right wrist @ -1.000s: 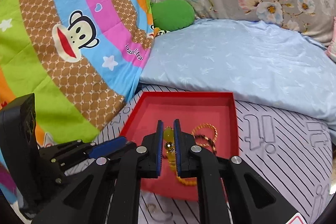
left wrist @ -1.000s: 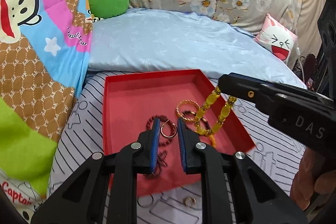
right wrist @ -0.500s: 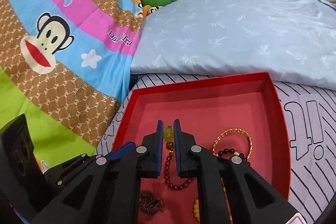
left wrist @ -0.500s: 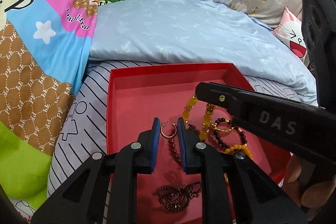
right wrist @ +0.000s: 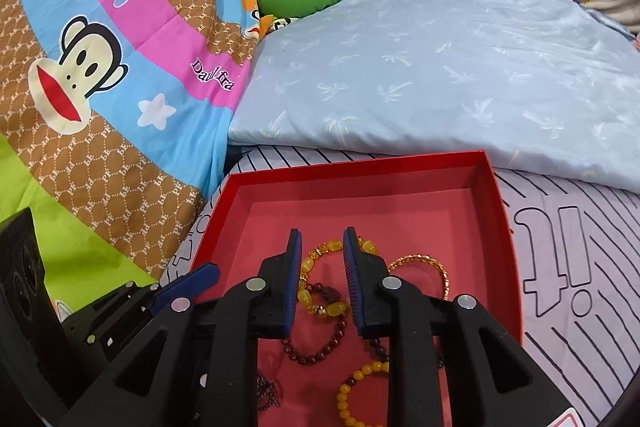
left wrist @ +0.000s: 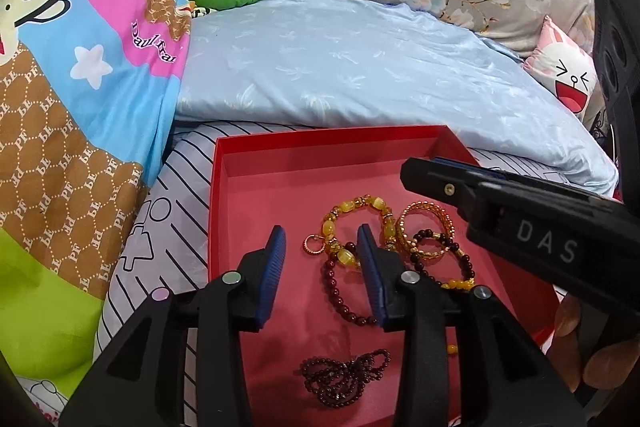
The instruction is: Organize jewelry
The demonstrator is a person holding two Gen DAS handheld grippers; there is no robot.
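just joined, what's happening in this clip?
A person with two handheld grippers is sorting jewelry into a red tray on a bed. Both the left gripper and the right gripper are open and empty above the tray. The yellow bead bracelet, a small gold hoop and other bracelets lie inside it.

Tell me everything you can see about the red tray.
The red tray is a shallow, square-cornered open box, seemingly of stiff card, with bright red walls and a duller pinkish-red floor. It lies flat on the striped sheet, in front of the pale blue pillow. Inside lie a yellow bead bracelet, a gold chain bracelet, dark red beads and a small gold hoop. Both grippers hover open above it; its near edge is hidden.
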